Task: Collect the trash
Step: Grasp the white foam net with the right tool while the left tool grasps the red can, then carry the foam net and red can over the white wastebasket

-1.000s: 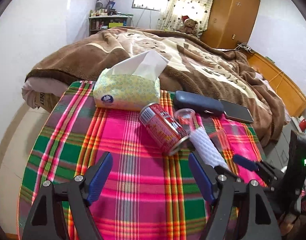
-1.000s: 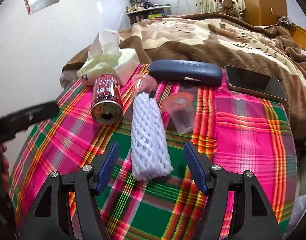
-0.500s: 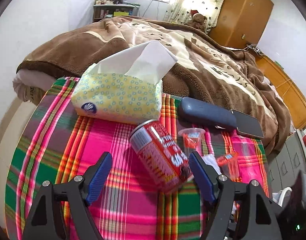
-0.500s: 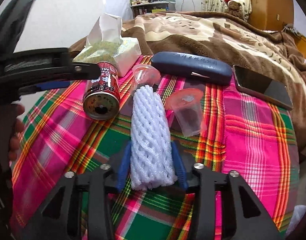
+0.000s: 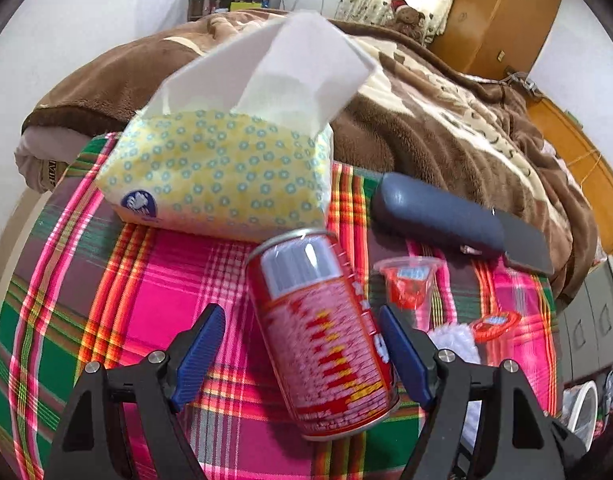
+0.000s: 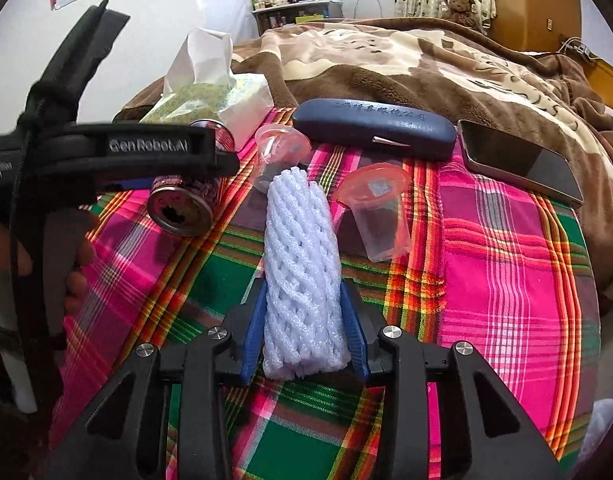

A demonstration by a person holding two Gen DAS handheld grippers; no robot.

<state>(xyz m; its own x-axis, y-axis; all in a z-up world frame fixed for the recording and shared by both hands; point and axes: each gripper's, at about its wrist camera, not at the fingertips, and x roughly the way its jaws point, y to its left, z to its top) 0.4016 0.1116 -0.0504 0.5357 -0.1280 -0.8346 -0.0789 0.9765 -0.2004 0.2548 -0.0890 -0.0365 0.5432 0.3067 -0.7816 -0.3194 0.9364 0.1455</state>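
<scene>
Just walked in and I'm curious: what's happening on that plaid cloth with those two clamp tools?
A person is collecting trash with a hand-held gripper in each hand. The right gripper has just been closing and its blue pads now press on the white foam net sleeve. The left gripper is open around the red can, which lies on its side on the plaid cloth; its pads are not gripping it yet. Two clear plastic cups also lie there.
</scene>
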